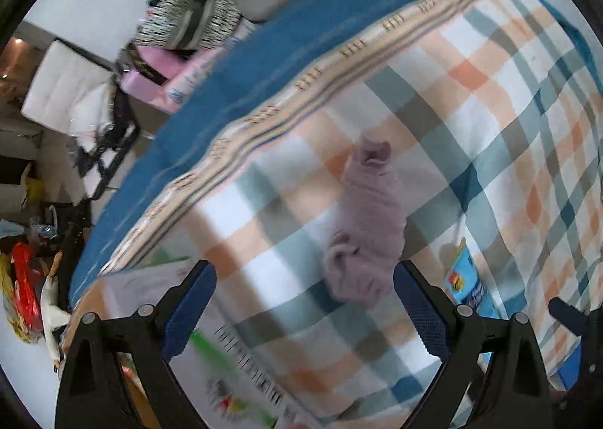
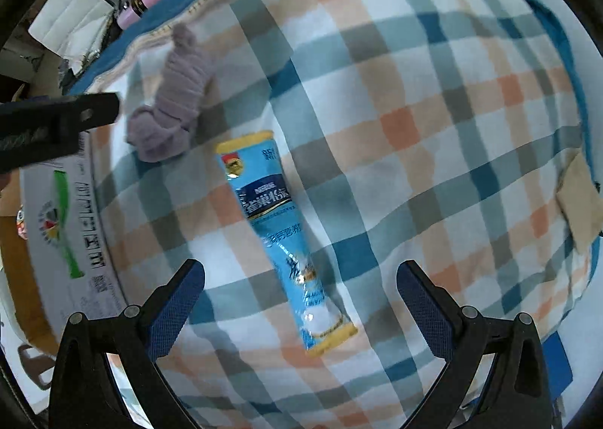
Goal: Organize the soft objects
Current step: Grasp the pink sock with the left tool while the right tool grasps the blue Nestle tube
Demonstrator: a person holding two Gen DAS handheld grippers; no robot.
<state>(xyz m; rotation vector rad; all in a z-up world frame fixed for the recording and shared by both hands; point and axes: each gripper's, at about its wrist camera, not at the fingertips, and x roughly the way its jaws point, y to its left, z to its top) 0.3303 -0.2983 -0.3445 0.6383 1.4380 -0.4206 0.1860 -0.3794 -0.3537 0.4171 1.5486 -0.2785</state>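
Lying at the far left, a white printed cardboard box (image 2: pixel 71 218) sits at the edge of the checked blanket (image 2: pixel 414 108), probably the bin for sorted items. Just right of it rests the crumpled lilac cloth (image 2: pixel 173 97), with the left gripper (image 1: pixel 303 306) poised over it, jaws spread wide and holding nothing, seemingly lined up for a grab. Further right, the blue snack packet (image 2: pixel 279 233) lies flat and apart, under the right gripper (image 2: pixel 301 301), equally wide open and empty.
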